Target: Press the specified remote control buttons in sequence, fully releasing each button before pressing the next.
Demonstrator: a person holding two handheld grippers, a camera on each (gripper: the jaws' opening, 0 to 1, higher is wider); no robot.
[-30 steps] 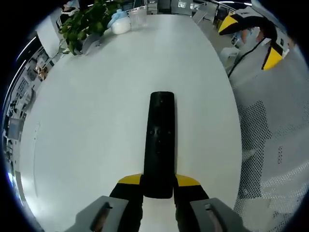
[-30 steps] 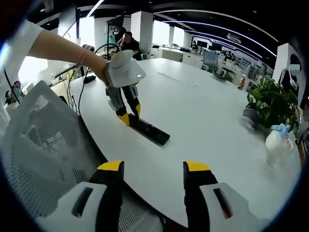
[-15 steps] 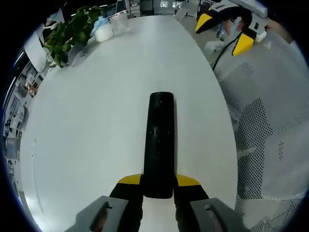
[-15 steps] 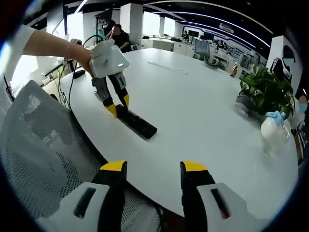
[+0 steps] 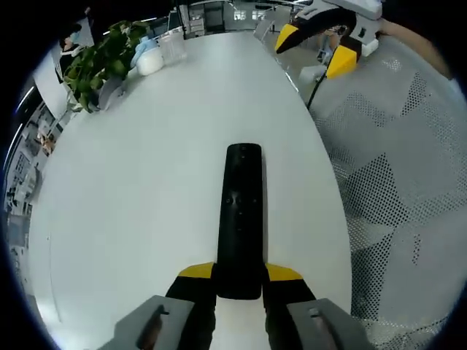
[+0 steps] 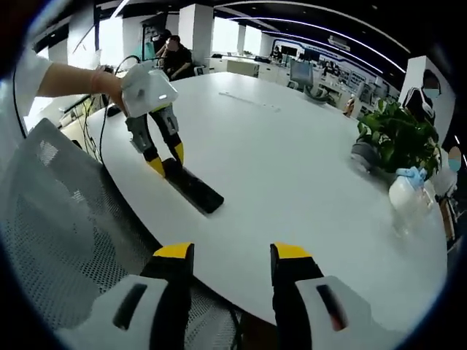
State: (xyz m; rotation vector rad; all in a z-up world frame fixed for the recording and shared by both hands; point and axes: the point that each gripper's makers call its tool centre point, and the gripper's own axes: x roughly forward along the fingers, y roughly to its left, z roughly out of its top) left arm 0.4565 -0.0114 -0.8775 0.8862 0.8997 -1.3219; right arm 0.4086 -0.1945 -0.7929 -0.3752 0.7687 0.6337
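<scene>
A black remote control lies flat on a large white oval table. In the left gripper view, the left tongs are clamped on the near end of the remote control, one yellow-tipped jaw on each long side, and the remote control runs straight away from them across the table.

In the right gripper view, the same remote control sits near the table's edge, with the left tongs coming down onto one end of it at a steep slant. A person's hand grips the grey body above those tongs, with a bare forearm and a white sleeve reaching in from the side.

The right tongs stand apart with nothing between them. They hover off the table's edge, above a grey mesh chair back, well apart from the remote control and pointing across the table. In the left gripper view, the right tongs appear far beyond the remote control, past the table's edge, again with the jaws apart.

On the far side of the table from the remote control stand a leafy green plant and a white spray bottle with a pale blue top, close together near the edge.
</scene>
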